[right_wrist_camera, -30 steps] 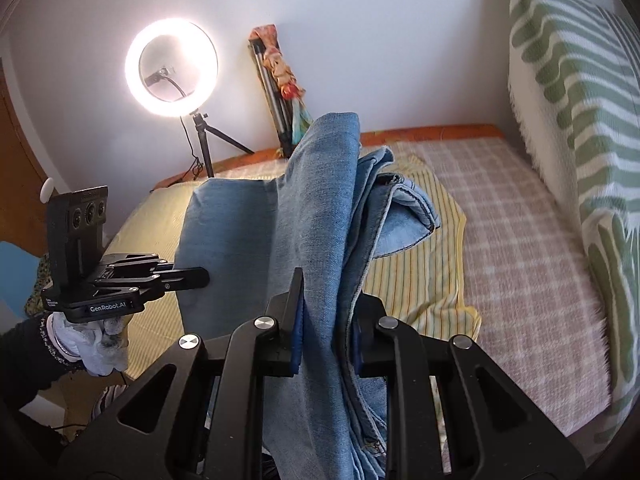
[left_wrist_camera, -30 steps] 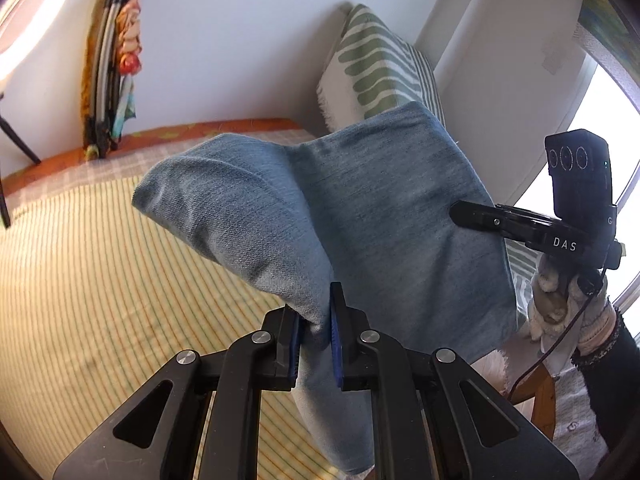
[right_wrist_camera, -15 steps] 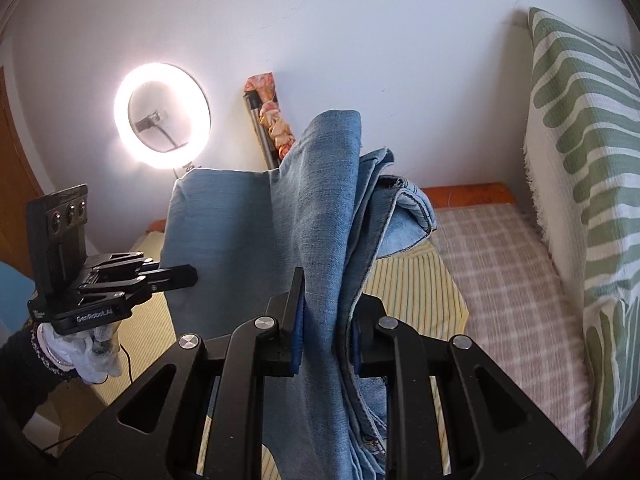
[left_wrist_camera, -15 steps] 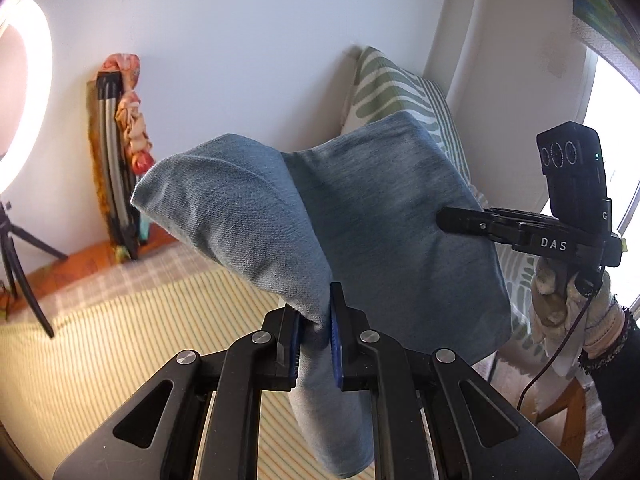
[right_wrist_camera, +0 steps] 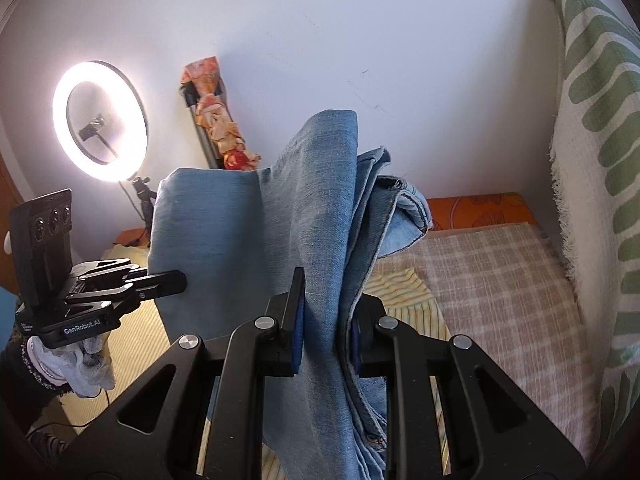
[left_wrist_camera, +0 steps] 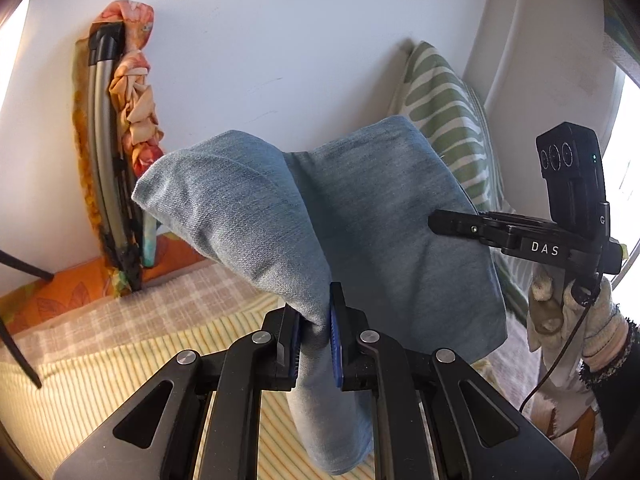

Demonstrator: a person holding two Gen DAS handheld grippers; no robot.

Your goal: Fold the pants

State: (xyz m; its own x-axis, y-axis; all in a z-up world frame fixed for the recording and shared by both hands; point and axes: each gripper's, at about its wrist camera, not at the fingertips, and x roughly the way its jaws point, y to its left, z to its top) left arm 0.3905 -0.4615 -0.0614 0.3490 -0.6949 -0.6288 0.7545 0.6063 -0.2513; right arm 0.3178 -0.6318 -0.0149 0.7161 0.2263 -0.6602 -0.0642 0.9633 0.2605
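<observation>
Both views are bright and mostly sharp. In the right wrist view, a lit ring light (right_wrist_camera: 100,121) at far left is overexposed; its glare washes out its own rim and brightens the wall (right_wrist_camera: 360,40) around it. In the left wrist view, daylight enters through a window (left_wrist_camera: 628,152) at far right and clips to white; a second white patch clips at the upper left edge. The pants (left_wrist_camera: 360,216) carry soft shadows in their folds. Fisheye distortion bends straight lines toward the edges, and dark vignetting fills the corners. The black claw arms in the near foreground reflect faint highlights.
</observation>
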